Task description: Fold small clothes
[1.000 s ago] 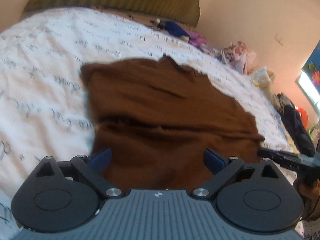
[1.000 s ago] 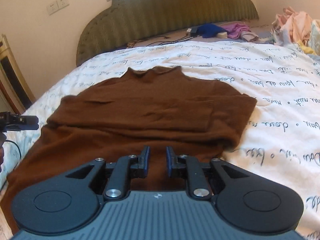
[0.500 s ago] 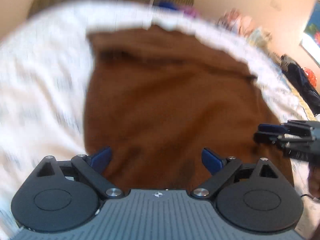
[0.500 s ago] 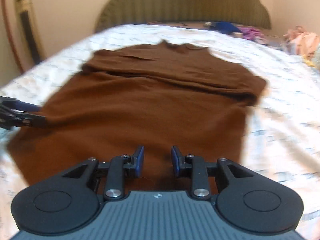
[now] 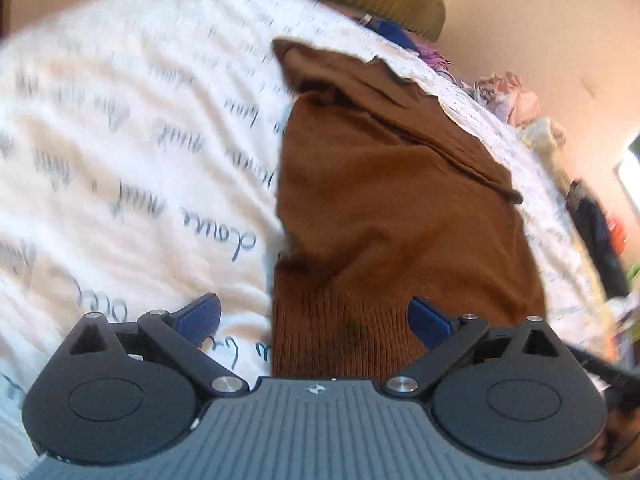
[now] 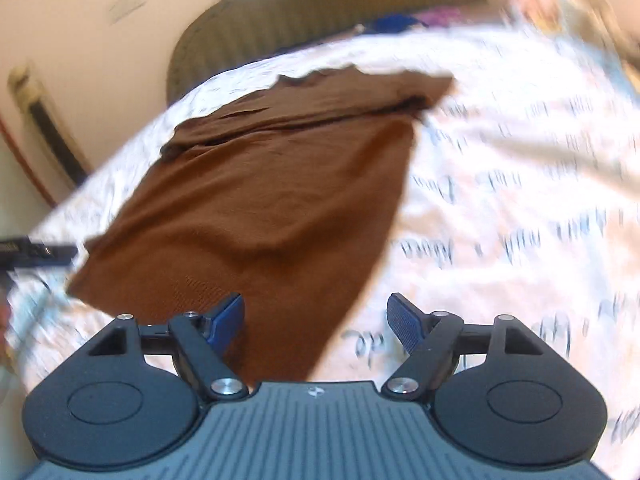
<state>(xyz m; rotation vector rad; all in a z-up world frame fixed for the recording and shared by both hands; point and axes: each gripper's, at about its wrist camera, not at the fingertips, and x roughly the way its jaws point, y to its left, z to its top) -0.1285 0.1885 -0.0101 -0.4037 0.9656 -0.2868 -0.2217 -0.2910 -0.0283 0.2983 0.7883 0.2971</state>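
L gripper (image 5: 314, 316): jaws spread wide, blue pads far apart, nothing pinched btwn them, pointing steeply down. R gripper (image 6: 316, 318): jaws opening, already wide, pads not pressing on anything, also tilted down. In R view, the L gripper's black tip pokes in at far left edge, w/ a bit of a hand (image 6: 3, 312) below it, blurred. In L view, R gripper's dark finger shows at lower right edge; hand behind it, too blurred to read.
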